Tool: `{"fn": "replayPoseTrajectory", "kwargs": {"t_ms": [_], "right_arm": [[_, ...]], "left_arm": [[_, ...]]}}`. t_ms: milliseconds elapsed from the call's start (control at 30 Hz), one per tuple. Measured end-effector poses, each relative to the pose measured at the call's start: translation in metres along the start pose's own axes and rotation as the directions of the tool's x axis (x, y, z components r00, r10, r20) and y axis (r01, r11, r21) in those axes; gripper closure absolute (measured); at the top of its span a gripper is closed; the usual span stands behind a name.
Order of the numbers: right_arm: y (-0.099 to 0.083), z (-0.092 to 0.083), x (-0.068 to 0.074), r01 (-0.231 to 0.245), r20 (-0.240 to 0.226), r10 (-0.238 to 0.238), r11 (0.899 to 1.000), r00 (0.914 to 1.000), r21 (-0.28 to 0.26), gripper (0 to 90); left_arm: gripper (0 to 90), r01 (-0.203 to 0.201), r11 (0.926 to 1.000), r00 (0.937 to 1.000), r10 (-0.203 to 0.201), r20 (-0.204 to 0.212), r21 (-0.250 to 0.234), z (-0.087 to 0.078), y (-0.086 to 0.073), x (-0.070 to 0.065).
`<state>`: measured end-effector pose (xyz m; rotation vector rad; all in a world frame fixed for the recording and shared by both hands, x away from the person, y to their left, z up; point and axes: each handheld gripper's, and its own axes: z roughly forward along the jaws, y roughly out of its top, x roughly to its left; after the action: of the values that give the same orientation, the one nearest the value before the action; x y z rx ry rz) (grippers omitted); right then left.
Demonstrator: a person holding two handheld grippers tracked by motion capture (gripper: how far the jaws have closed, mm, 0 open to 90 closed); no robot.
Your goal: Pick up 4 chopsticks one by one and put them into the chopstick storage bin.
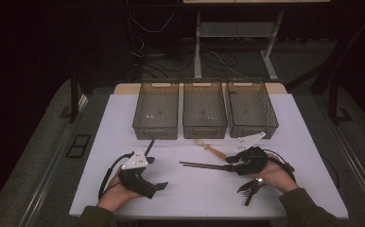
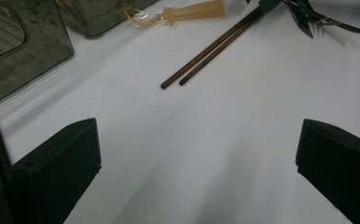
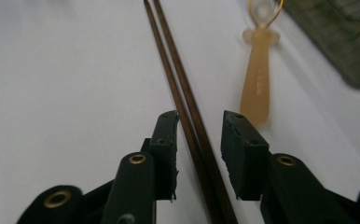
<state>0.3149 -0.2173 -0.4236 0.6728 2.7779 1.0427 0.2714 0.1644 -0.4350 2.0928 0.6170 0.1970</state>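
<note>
Chopsticks (image 3: pixel 187 116), two thin brown wooden sticks, lie between the right gripper (image 3: pixel 199 154)'s spread, unpressing jaws. One stick could be missed and rolled toward the table's near edge if the closing is off-centre.

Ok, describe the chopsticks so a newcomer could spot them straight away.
Start at the white table and its row of three smoky bins. In front of the middle and right bins, the pair of dark brown chopsticks lies side by side, running between the open fingers of the right gripper. They are long, thin and straight, unlike the pale beige-handled utensil just behind them and the dark cutlery nearer the table's front edge.
</note>
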Motion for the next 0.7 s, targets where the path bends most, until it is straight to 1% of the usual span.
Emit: {"fn": "replayPoseTrajectory", "kwargs": {"t_ms": [67, 100, 133, 167, 200, 233, 267, 333, 400, 433, 600, 667, 700], "right_arm": [[-0.003, 0.001, -0.001, 0.008, 0.000, -0.008, 1.000, 1.0000, 0.007, 64.8], [-0.005, 0.003, -0.002, 0.024, 0.011, -0.024, 0.999, 0.9996, 0.021, 64.4], [-0.006, 0.005, -0.002, 0.026, 0.015, -0.027, 0.999, 0.9995, 0.030, 64.0], [-0.005, 0.008, -0.002, 0.039, 0.012, -0.039, 0.999, 0.9992, 0.032, 64.1], [-0.005, 0.008, -0.002, 0.039, 0.012, -0.039, 0.999, 0.9992, 0.032, 64.1], [-0.005, 0.009, -0.002, 0.049, 0.020, -0.049, 0.998, 0.9986, 0.038, 65.2], [-0.005, 0.011, -0.002, 0.050, 0.012, -0.051, 0.998, 0.9987, 0.041, 65.7], [-0.005, 0.014, -0.003, 0.065, 0.019, -0.066, 0.997, 0.9976, 0.051, 67.5], [-0.006, 0.017, -0.004, 0.071, 0.013, -0.072, 0.996, 0.9973, 0.056, 69.2], [-0.005, 0.018, -0.005, 0.099, 0.015, -0.100, 0.993, 0.9948, 0.056, 72.8], [-0.005, 0.019, -0.005, 0.108, 0.011, -0.109, 0.993, 0.9940, 0.051, 76.5], [-0.005, 0.019, -0.006, 0.101, 0.010, -0.101, 0.994, 0.9948, 0.049, 76.9], [-0.004, 0.019, -0.004, 0.081, 0.002, -0.081, 0.996, 0.9967, 0.042, 77.1]], "left_arm": [[0.0, 0.002, 1.0000, 1.0000, -0.002, -0.002, 0.002, 0.000, 0.000, 0.000], [0.0, 0.003, 1.0000, 1.0000, -0.003, -0.003, 0.002, 0.000, 0.000, 0.000], [0.0, 0.001, 1.0000, 1.0000, -0.001, -0.003, 0.001, 0.000, 0.000, 0.000], [0.0, -0.001, 1.0000, 1.0000, 0.001, -0.003, 0.002, 0.000, 0.000, 0.000], [0.0, -0.001, 1.0000, 1.0000, 0.001, -0.003, 0.003, 0.000, 0.000, 0.000], [0.0, -0.001, 1.0000, 1.0000, 0.001, -0.003, 0.004, 0.000, 0.000, 0.000], [0.0, 0.000, 1.0000, 1.0000, 0.000, -0.003, 0.002, 0.000, 0.000, 0.000], [0.0, 0.000, 1.0000, 1.0000, 0.000, -0.002, 0.001, 0.000, 0.000, 0.000], [0.0, -0.001, 1.0000, 1.0000, 0.001, 0.000, 0.003, 0.000, 0.000, 0.000], [0.0, -0.002, 1.0000, 1.0000, 0.002, -0.001, 0.003, 0.000, 0.000, 0.000], [0.0, -0.001, 1.0000, 1.0000, 0.001, -0.001, 0.003, 0.000, 0.000, 0.000], [0.0, -0.003, 1.0000, 1.0000, 0.003, -0.002, 0.005, 0.000, 0.000, 0.000], [0.0, -0.002, 1.0000, 1.0000, 0.002, -0.002, 0.004, 0.000, 0.000, 0.000]]}}
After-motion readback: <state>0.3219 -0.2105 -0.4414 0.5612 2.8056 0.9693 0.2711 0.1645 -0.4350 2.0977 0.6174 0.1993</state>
